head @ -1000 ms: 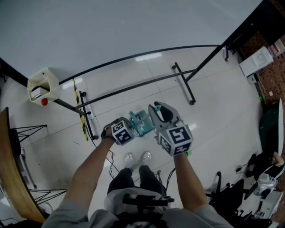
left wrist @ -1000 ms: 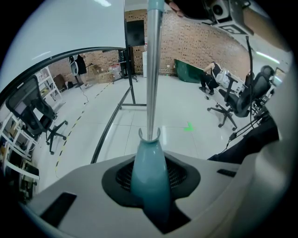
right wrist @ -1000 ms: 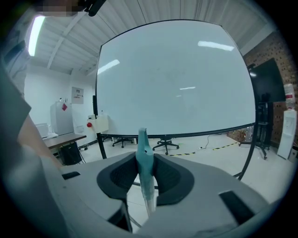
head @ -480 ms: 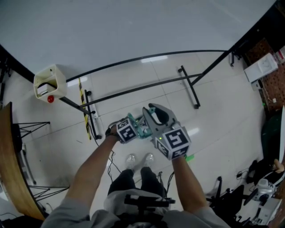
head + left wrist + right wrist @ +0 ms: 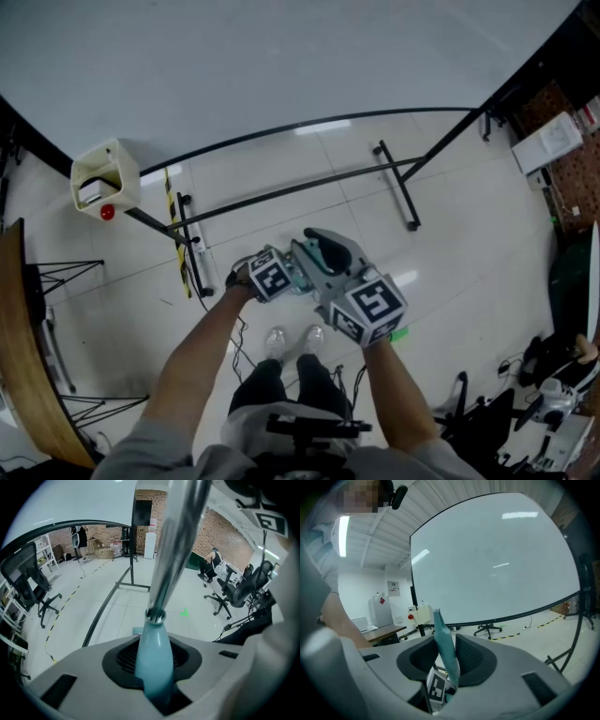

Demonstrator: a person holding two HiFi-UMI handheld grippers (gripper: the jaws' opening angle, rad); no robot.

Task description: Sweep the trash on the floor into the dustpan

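A big white curved screen (image 5: 281, 56) fills the far side of the room. It stands on a thin black tube frame (image 5: 291, 187) with feet spread over the pale tiled floor (image 5: 469, 234). A cream box with a red button (image 5: 98, 183) sits at the frame's left end.

The person stands close in front, both forearms out and the two tools held together just above their shoes.

The left gripper (image 5: 154, 665) points steeply down at the floor. Its jaws are clamped on a tapered teal plastic sleeve (image 5: 152, 639). A silver metal pole (image 5: 176, 541) runs on out of the sleeve's narrow end. I cannot tell whether this is the handle of a broom or of a dustpan, as its working end is out of sight.

The right gripper (image 5: 445, 656) is nearly level and faces the screen, touching or nearly touching the left one. Its jaws have just been opening and now stand apart. A thin flat teal plastic strip (image 5: 442, 634) stands upright between them, leaning by the right-hand pad with a clear gap to the other.

A small green mark (image 5: 184, 613) lies on the tiles beyond the pole.
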